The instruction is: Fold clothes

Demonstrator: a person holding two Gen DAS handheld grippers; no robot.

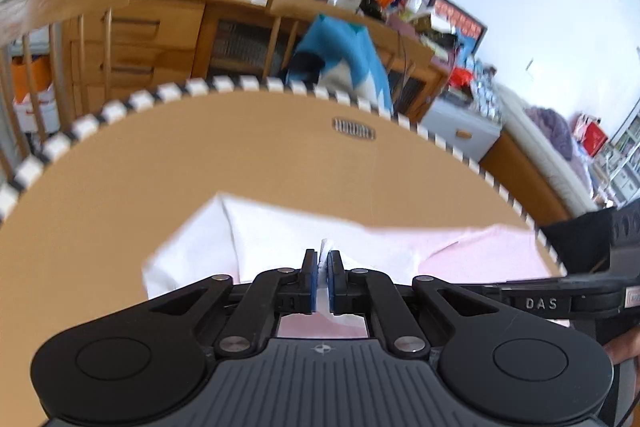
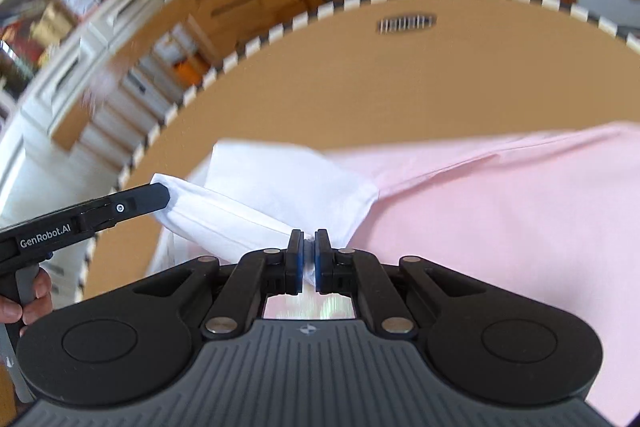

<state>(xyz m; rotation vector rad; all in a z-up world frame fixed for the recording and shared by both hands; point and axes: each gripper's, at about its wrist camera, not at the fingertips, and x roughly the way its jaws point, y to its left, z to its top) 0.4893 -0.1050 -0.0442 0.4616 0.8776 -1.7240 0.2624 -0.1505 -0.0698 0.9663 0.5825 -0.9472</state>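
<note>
A pink garment [image 2: 500, 227] with a white part [image 2: 288, 183] lies spread on the round tan table [image 2: 440, 75]. My right gripper [image 2: 309, 243] is shut on a pinch of white fabric at the garment's near edge. My left gripper [image 1: 323, 259] is shut on a small fold of the same white cloth [image 1: 272, 231], which sticks up between its blue pads. In the right wrist view the left gripper [image 2: 164, 195] comes in from the left, and the white edge hangs stretched between the two grippers. Pink cloth [image 1: 480, 247] runs off to the right.
The table has a black-and-white checked rim [image 1: 120, 107] and an oval slot [image 1: 354, 129] near its far side. Behind it stand wooden chairs [image 1: 80, 3], one draped with a blue-and-white cloth [image 1: 344, 55], and a cluttered wooden sideboard [image 1: 160, 27]. A hand [image 2: 24, 303] holds the left gripper's grip.
</note>
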